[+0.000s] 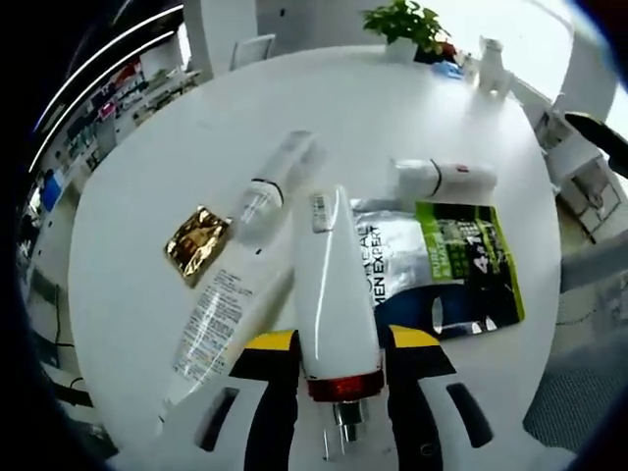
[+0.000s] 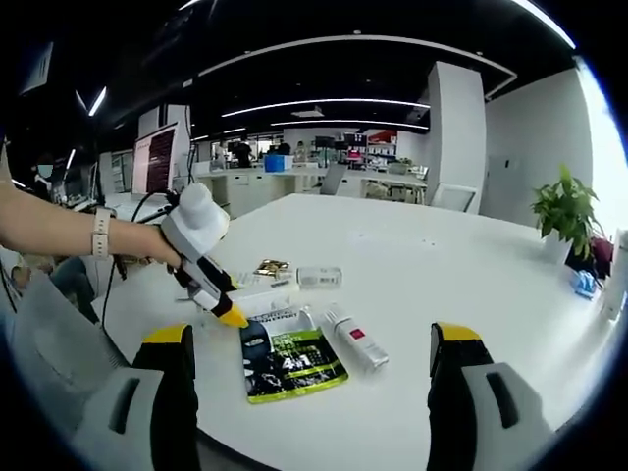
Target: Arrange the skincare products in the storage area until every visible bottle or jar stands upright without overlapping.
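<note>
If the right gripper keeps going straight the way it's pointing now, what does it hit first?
Probably the small white tube lying on the table, just beside the green sachet. The right gripper is open and they lie between its jaws, though depth is hard to judge.

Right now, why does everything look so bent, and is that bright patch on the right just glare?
Left gripper view: the fisheye lens bulges the round white table, and window light washes out the top right; a glossy streak runs down the white tapered tube with a red collar. Right gripper view: ceiling light strips curve, and the right wall behind the green potted plant is overexposed.
</note>
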The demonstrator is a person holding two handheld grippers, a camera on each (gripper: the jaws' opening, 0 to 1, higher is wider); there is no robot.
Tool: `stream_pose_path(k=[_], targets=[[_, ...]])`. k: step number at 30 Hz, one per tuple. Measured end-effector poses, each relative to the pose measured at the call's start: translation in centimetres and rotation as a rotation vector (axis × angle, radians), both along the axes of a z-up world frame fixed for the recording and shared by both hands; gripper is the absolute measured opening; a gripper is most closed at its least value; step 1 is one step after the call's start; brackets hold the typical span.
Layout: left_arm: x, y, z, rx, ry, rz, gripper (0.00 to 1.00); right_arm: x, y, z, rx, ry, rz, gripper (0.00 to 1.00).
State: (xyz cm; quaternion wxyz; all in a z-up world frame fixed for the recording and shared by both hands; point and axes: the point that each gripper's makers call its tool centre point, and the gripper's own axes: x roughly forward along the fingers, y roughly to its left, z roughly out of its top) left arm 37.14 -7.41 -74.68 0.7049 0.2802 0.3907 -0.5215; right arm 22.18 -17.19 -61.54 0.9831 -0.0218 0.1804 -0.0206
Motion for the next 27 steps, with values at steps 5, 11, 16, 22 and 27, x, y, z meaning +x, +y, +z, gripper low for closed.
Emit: stream_pose_path(k=[5,11,16,22,27], targets=[[-0.1,-0.1,0.0,0.001,-0.005,-0.027,0.30,0.0,0.0,-0.1,0.004,0.004,0.003,1.00],[0.3,-0.1,0.0,0.006,0.004,-0.013,0.27,0.0,0.1,-0.1,0.001,0.008,0.019,0.99],[0.4,0.1,0.0,0.035,0.004,-0.025,0.26,-0.2,0.3,0.2,-0.003,0.013,0.048,0.89],[1.0,0.8,0.4,0.081,-0.065,-0.083,0.26,0.0,0.3,-0.4,-0.045,0.070,0.123,0.82],[1.6,1.6,1.1,0.099,-0.121,-0.119,0.26,0.6,0.9,-0.3,-0.054,0.072,0.169,0.65]])
